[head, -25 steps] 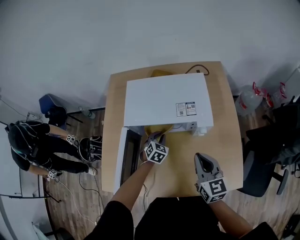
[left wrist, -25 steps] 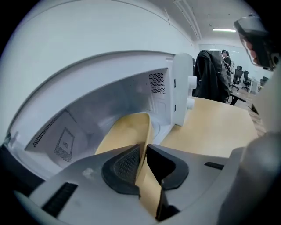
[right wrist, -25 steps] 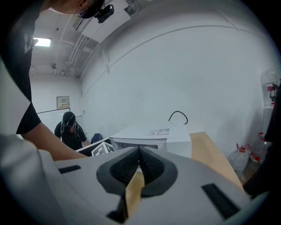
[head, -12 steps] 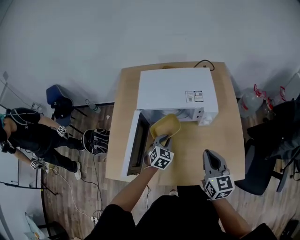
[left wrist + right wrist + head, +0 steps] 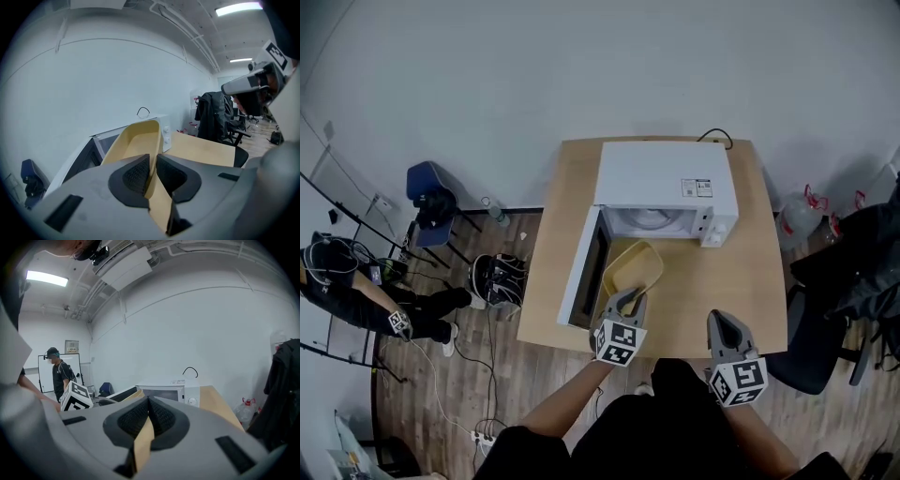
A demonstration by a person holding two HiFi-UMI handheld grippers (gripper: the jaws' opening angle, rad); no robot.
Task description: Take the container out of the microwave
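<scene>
A white microwave stands on the wooden table with its door swung open to the left. The shallow yellow container is outside the cavity, held in the air in front of the opening. My left gripper is shut on its near rim; in the left gripper view the pads pinch the yellow wall at the left gripper. My right gripper hangs over the table's front edge to the right, shut with nothing in it; its pads meet in its own view.
A black office chair and water bottles stand right of the table. A blue chair, a dark bag and a person are on the floor to the left. A black cable lies behind the microwave.
The left gripper has drawn the yellow container out of the microwave cavity and back toward me, lifting it. The right gripper has also drawn back to the table's front edge.
</scene>
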